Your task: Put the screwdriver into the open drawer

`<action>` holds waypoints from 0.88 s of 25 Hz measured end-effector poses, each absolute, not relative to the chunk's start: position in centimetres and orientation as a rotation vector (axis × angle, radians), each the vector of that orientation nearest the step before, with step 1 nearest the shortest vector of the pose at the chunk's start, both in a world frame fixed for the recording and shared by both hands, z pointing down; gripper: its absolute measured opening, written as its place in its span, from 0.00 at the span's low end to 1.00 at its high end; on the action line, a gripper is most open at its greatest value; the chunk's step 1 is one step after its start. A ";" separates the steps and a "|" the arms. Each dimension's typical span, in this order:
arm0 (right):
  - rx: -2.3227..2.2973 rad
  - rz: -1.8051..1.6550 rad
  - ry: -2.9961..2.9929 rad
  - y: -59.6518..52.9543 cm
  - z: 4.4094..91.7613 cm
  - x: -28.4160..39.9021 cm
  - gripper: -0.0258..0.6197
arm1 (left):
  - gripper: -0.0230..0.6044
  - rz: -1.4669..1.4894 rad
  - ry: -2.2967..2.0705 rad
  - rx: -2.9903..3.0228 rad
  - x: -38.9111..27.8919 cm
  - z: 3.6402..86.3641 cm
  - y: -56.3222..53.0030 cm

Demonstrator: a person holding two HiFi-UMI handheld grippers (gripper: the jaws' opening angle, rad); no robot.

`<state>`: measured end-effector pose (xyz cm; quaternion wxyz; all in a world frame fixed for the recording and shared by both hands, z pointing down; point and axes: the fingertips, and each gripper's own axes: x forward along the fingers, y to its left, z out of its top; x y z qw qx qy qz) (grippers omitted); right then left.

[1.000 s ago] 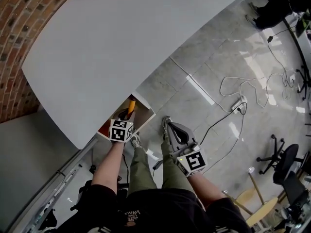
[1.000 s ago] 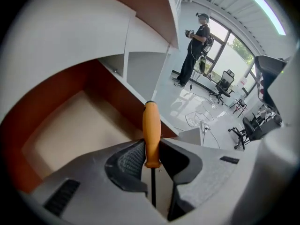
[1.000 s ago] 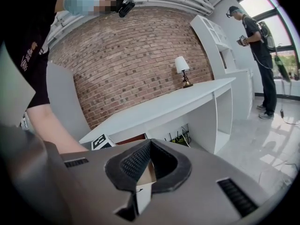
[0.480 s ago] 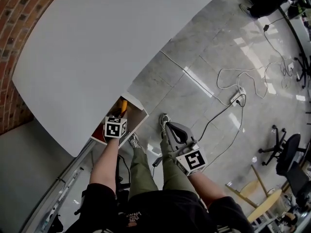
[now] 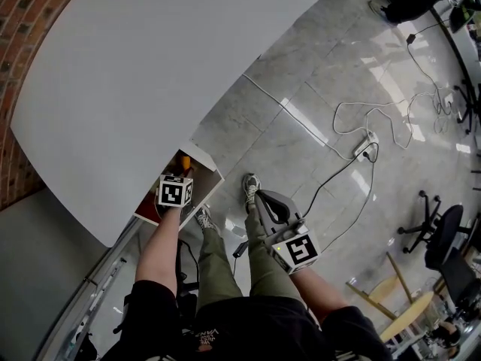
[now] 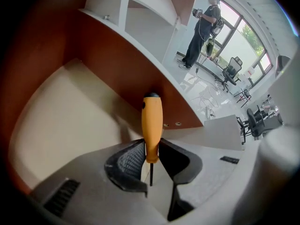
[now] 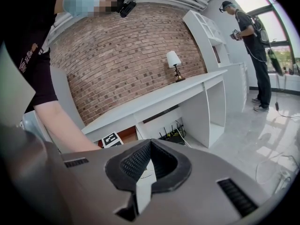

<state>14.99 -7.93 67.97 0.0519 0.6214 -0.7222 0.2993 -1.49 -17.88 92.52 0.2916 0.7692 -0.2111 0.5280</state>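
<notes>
The screwdriver has an orange handle and a thin dark shaft. My left gripper is shut on the lower end of the handle and holds it over the beige bottom of the open drawer, between red-brown walls. In the head view the drawer sticks out from under the white table. The left gripper is over it, and a bit of the orange handle shows past the marker cube. My right gripper hangs over the floor to the right, shut and empty.
The person's legs and shoes stand between the grippers. Cables and a power strip lie on the marble floor, and an office chair is at right. Another person stands by the far windows. A brick wall runs behind the table.
The left gripper has moved a little further over the drawer with the screwdriver, and less of the orange handle shows in the head view. The right gripper has barely moved.
</notes>
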 end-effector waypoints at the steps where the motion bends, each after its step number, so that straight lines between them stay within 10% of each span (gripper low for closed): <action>1: 1.889 0.912 -2.195 -7.9 68.1 15.1 0.03 | 0.18 1.415 -0.563 2.045 -1.5 92.7 -18.0; 22: 1.893 0.963 -2.161 -7.3 68.8 15.7 0.03 | 0.19 1.474 -0.607 1.997 -2.4 93.6 -18.7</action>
